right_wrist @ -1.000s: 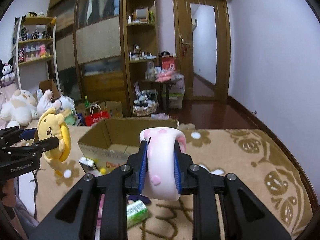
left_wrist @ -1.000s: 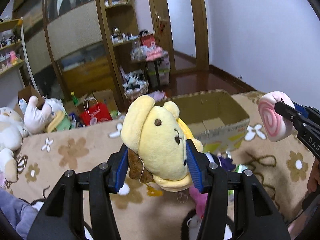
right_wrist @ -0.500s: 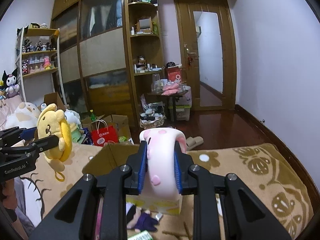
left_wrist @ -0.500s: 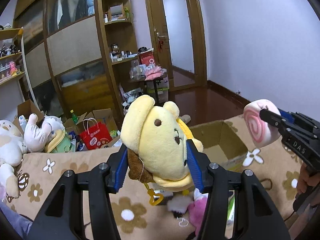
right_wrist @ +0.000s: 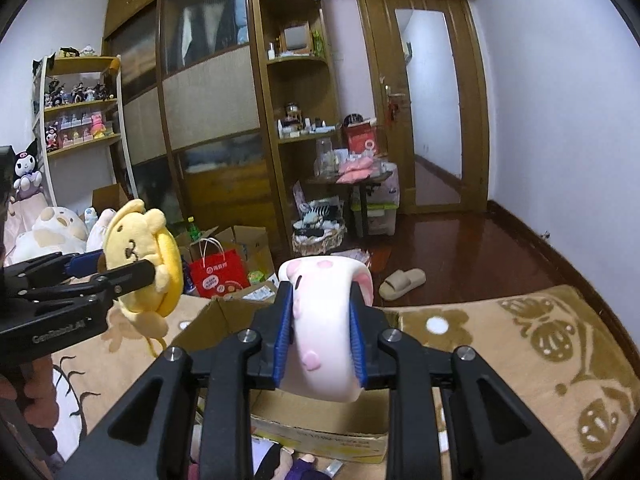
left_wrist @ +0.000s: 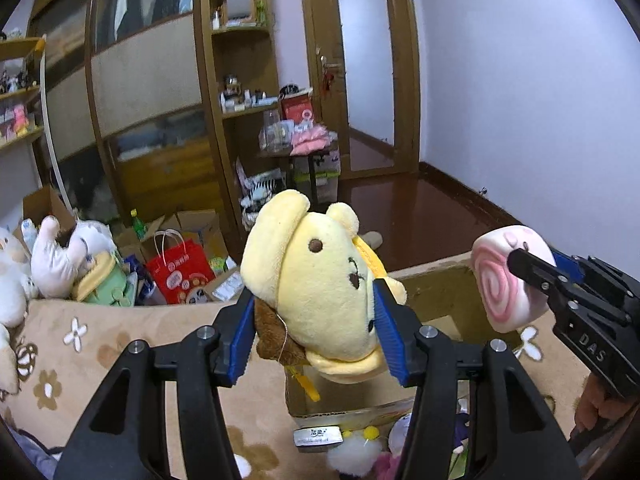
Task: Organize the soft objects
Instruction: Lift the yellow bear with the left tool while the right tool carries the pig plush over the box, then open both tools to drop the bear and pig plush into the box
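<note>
Tongs on the left [left_wrist: 316,334] pinch a yellow plush dog [left_wrist: 320,292] at centre frame in the left wrist view, held above the cardboard box [left_wrist: 436,296]. Right tongs [right_wrist: 320,338] squeeze a pink swirl plush [right_wrist: 326,324] at centre frame in their own view, also above the box, which sits on a beige flowered blanket [right_wrist: 520,352]. Small toys [left_wrist: 352,452] lie at the lower edge.
</note>
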`<state>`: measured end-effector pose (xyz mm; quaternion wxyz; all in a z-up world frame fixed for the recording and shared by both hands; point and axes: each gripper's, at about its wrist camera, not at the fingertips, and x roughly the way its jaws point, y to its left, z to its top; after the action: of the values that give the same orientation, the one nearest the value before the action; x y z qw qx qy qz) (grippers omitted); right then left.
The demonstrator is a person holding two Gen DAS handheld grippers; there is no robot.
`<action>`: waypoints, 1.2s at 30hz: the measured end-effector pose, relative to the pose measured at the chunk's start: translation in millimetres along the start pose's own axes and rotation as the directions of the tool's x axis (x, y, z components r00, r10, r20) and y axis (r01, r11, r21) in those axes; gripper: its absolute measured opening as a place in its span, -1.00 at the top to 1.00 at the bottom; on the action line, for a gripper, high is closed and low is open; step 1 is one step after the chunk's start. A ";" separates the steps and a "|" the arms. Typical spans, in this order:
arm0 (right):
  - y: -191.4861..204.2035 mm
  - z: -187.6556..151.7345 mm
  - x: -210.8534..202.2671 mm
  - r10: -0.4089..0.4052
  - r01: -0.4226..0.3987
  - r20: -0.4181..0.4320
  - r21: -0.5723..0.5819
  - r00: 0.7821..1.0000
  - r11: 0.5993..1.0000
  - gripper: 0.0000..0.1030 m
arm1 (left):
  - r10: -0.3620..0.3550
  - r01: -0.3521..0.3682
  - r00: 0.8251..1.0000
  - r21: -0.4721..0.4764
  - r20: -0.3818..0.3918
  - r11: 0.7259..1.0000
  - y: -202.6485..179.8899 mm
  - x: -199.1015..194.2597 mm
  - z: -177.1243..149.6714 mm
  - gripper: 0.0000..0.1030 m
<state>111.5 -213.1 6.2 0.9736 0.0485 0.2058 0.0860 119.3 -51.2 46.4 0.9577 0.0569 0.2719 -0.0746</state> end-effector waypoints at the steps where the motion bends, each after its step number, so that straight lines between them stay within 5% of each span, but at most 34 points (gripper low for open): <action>1: 0.3 -2.2 3.4 0.000 0.000 -0.004 0.000 1.000 1.000 0.47 | 0.000 0.000 1.000 0.001 -0.016 1.000 -0.3 7.2 -2.8 -0.03; 16: -2.0 -38.5 49.2 -0.012 0.008 -0.128 -0.027 0.992 1.000 0.41 | -0.059 0.062 0.988 0.011 -0.141 0.998 -11.1 63.6 -32.4 -0.07; 36: -11.5 -51.4 60.3 -0.010 0.012 -0.190 0.009 0.982 1.000 0.28 | -0.044 0.048 0.977 0.012 -0.210 0.999 -11.7 79.9 -46.2 -0.25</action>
<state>146.5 -210.1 -65.7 0.9497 0.0438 0.2985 0.0840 160.8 -64.8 -35.8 0.9212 0.0663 0.3721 -0.0925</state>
